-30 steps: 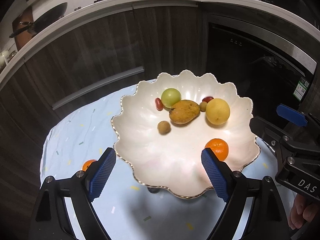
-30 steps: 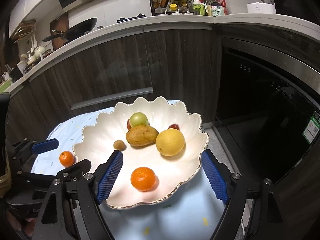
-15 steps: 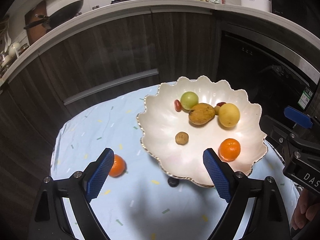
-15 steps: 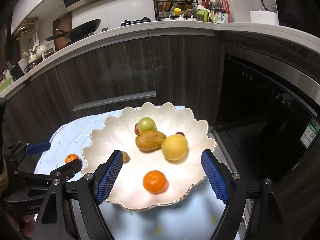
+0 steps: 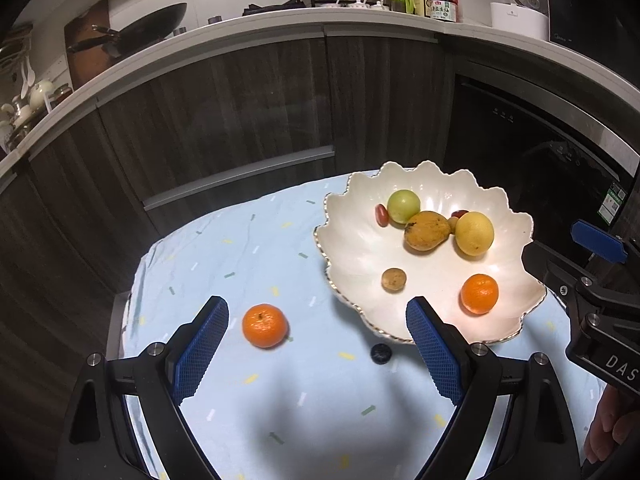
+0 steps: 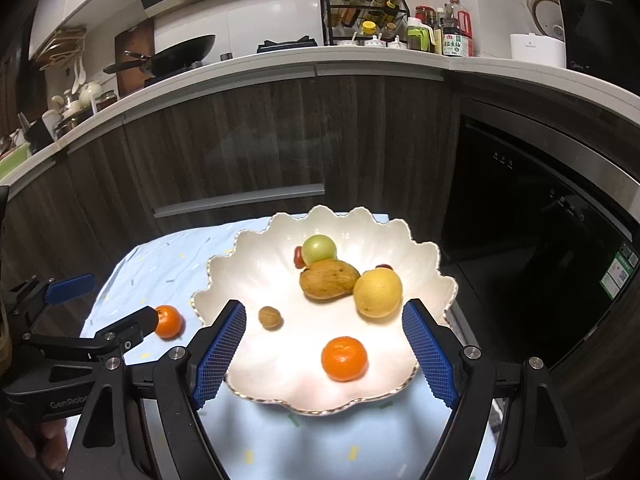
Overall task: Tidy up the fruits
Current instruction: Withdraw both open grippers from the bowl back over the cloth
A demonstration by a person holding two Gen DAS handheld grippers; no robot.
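A white scalloped bowl (image 5: 348,216) (image 6: 256,248) on the light blue cloth holds several fruits: a green one (image 5: 403,205), a brown mango (image 5: 426,230), a yellow lemon (image 5: 474,233), a small brown fruit (image 5: 393,279) and an orange mandarin (image 5: 479,293) (image 6: 344,358). A second mandarin (image 5: 265,325) (image 6: 169,321) lies on the cloth left of the bowl. My left gripper (image 5: 316,354) is open, empty, above the cloth with that mandarin just ahead of its left finger. My right gripper (image 6: 324,354) is open and empty over the bowl's near edge.
A small dark blue berry (image 5: 380,353) lies on the cloth by the bowl's near rim. Dark wood cabinets (image 5: 224,120) and a black oven door (image 6: 540,240) stand behind the table. The counter above carries a wok (image 6: 176,54), bottles and a rice cooker.
Both grippers have drawn back and up from the bowl. The left view has swung left, so the loose mandarin and the dark berry now show on the cloth.
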